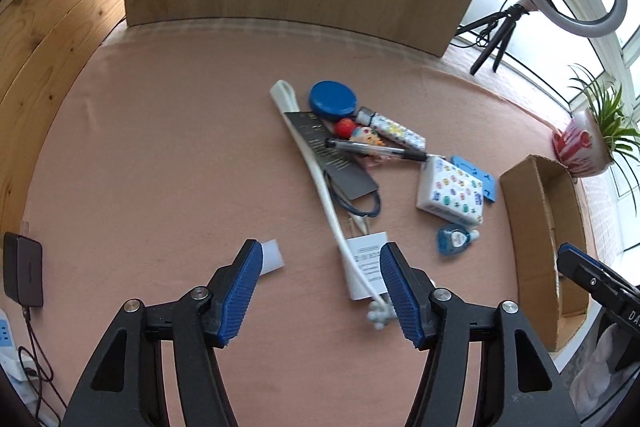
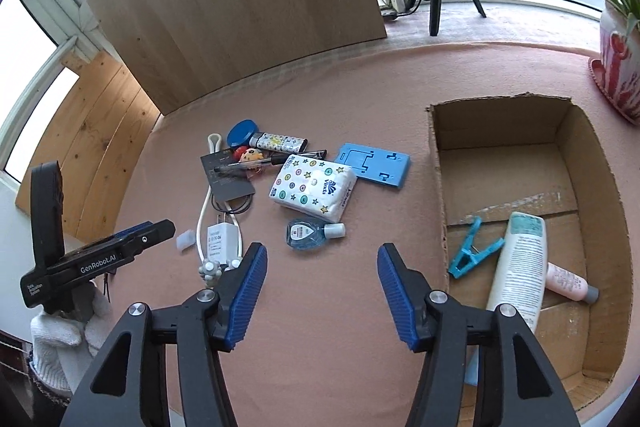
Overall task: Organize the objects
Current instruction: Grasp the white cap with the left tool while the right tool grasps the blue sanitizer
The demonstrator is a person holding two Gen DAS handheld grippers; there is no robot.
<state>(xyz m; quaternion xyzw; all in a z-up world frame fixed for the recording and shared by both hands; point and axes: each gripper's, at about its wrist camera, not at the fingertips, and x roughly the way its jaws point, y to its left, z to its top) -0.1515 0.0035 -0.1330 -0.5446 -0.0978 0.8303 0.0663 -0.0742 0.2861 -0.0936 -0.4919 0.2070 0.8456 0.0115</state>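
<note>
With both the left gripper (image 1: 320, 263) and right gripper (image 2: 322, 267) held agape and empty, three items, apparently, are boxed (image 2: 592, 155), while the tabletop clutter (image 2: 280, 179) remains unsorted.

Ahead of the blue-padded right gripper (image 2: 322, 291), a pink cloth (image 2: 340, 347) carries a white tissue pack (image 2: 312, 189) dotted with coloured circles and stars, a blue-tinted bottle (image 2: 308, 233) and a light blue stand (image 2: 374, 165). To its right, a brown cardboard box (image 2: 600, 187) holds a white bottle (image 2: 520, 267), a pink bottle (image 2: 568, 283) and a blue clip (image 2: 472, 251).
</note>
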